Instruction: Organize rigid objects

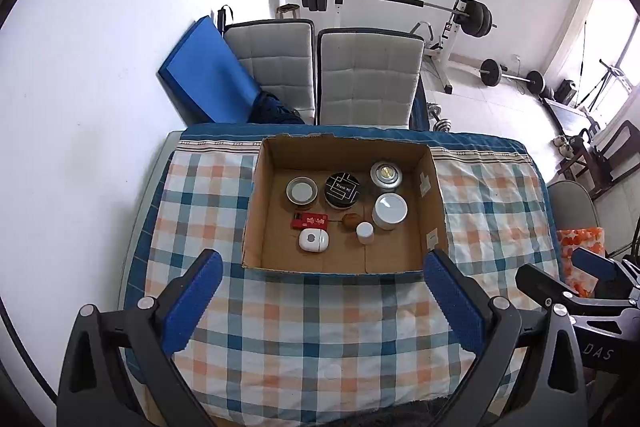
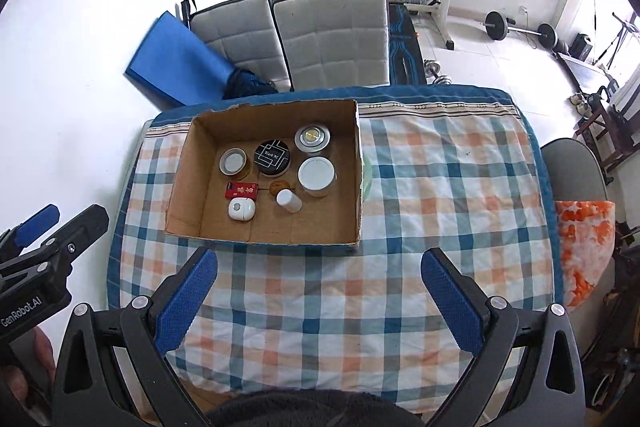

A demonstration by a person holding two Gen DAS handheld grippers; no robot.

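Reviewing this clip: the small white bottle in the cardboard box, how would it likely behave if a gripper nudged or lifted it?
The small white bottle is a narrow cylinder, taller than it is wide, so a sideways nudge would probably tip it, and then it could roll. Its smooth, plastic-looking surface may slip between the pads. It looks light for its size. It stands close beside the small brown object, which a push might disturb.

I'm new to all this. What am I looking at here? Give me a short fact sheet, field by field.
Setting: table with checked cloth
Container: open cardboard box
Back row: open tin, black round tin, silver tin
Middle: white-lidded jar, red packet, brown nut-like piece
Front: white case, small white bottle
Left tongs: open, empty
Right tongs: open, empty
Loose items outside box: none seen
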